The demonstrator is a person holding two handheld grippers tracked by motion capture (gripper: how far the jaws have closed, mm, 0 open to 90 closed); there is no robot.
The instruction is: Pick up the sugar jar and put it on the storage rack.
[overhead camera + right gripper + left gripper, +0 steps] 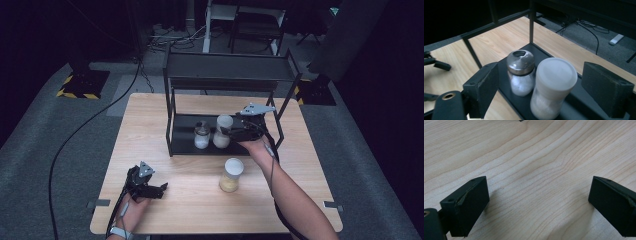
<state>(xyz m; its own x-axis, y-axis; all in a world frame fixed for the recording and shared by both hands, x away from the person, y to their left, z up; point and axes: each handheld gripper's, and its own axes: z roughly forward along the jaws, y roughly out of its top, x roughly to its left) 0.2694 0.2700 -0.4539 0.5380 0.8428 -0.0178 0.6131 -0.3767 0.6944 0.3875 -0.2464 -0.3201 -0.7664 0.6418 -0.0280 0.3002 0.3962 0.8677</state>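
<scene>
Here the right tongs (544, 87) gape around the white-capped jar (555, 82) standing on the rack (180, 135), apparently freeing it, while the left tongs (537, 202) rest open on the worktop (150, 120).

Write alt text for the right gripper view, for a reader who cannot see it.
The right gripper stands open, its black jaws either side of a white-lidded jar without touching it. The jar stands on the bottom tray of a black shelf rack, close beside a metal-capped shaker of white grains. The rack sits on a light wooden table.
</scene>
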